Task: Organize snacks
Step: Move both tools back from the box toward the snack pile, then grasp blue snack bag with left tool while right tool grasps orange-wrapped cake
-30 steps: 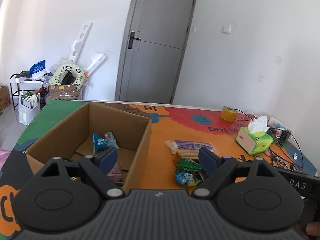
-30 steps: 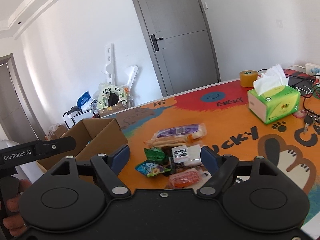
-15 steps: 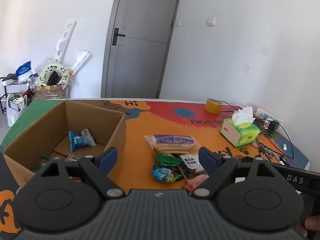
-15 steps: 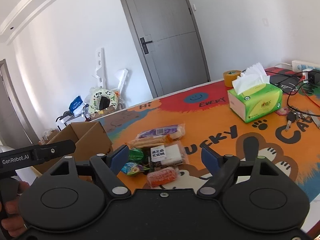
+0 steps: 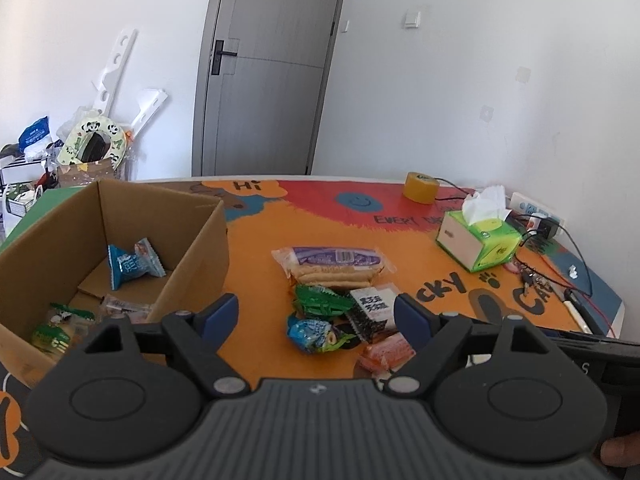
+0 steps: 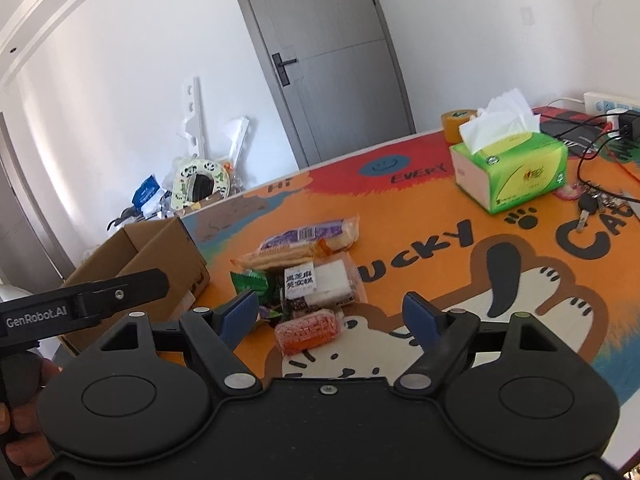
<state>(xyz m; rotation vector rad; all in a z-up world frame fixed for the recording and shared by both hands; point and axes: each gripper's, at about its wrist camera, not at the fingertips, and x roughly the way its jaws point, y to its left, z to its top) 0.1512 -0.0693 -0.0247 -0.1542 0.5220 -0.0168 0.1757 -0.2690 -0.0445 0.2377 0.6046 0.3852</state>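
You hold both grippers, left gripper (image 5: 316, 314) and right gripper (image 6: 331, 314), spread wide and empty over the snacks (image 5: 340, 304) mid-frame, ready to fill the box (image 5: 192, 248) at left.

Lived-in home room: grey door (image 5: 264, 80), cartoon table mat (image 6: 460, 248), corner clutter (image 5: 80, 148).

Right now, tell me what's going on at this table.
A person is sorting snacks into a cardboard box with two handheld grippers. A few packets already lie in the box; a pile of snacks remains on the table beside it. The left gripper and right gripper are both open and empty, pointed at the pile.
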